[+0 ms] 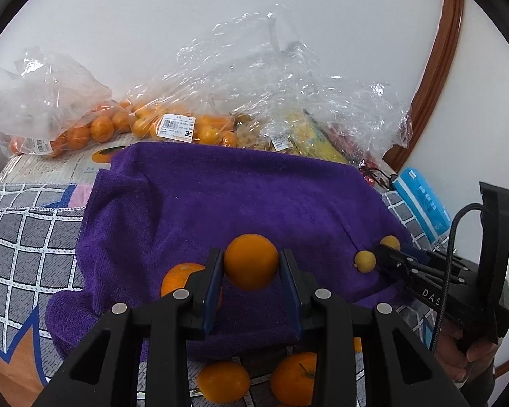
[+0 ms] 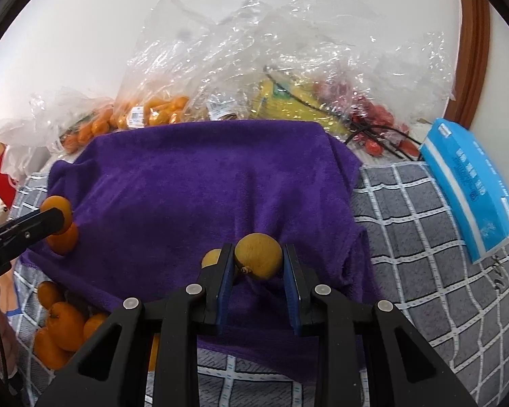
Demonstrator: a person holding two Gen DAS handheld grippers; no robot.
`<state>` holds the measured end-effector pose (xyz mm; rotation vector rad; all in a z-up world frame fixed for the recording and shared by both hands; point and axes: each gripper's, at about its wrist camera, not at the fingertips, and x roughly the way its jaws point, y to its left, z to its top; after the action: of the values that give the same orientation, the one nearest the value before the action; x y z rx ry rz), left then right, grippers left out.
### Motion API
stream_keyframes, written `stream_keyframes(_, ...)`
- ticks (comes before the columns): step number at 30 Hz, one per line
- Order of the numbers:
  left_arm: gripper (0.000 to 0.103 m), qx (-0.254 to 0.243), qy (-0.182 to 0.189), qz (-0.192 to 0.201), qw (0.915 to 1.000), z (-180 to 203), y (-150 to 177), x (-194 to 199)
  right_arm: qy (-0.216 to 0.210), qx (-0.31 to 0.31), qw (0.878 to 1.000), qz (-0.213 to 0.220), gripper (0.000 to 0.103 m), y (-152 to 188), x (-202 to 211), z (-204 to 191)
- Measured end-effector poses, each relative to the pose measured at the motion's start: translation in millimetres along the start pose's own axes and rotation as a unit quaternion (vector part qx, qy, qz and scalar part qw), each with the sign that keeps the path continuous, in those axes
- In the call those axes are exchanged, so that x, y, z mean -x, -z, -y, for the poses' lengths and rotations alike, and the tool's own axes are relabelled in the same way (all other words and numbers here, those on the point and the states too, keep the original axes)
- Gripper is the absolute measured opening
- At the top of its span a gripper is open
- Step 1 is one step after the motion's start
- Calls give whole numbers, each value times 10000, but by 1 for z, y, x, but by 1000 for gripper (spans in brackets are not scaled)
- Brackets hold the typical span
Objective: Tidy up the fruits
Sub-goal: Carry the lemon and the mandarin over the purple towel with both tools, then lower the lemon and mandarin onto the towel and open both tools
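My left gripper [image 1: 251,264] is shut on an orange [image 1: 251,260], held just above the purple towel [image 1: 237,196]. A second orange [image 1: 177,277] lies on the towel by its left finger. My right gripper [image 2: 258,261] is shut on a small yellow fruit [image 2: 258,259] over the towel [image 2: 203,176]. Another small yellow fruit [image 2: 211,257] lies beside its left finger. In the left wrist view the right gripper [image 1: 376,259] holds that yellow fruit [image 1: 364,261] at the towel's right edge. In the right wrist view the left gripper [image 2: 59,218] shows at far left with its orange [image 2: 56,207].
Clear plastic bags of oranges [image 1: 173,125] and yellow and red fruit [image 2: 288,101] lie behind the towel by the white wall. Loose oranges [image 2: 62,322] lie on the grey checked cloth [image 2: 424,237] in front. A blue tissue pack [image 2: 471,183] lies at right.
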<state>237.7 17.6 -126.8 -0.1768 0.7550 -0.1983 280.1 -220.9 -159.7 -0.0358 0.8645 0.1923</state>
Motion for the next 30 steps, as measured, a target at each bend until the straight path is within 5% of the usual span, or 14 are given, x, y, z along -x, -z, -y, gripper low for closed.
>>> stream_keyframes(17, 32, -75, -85, -263, 9996, 2, 3, -13, 73, 182, 9998, -8, 28, 2, 0, -7)
stream_keyframes(30, 32, -111, -89, -375, 9992, 5, 5, -17, 37, 133, 9995, 291, 40, -1, 13, -7)
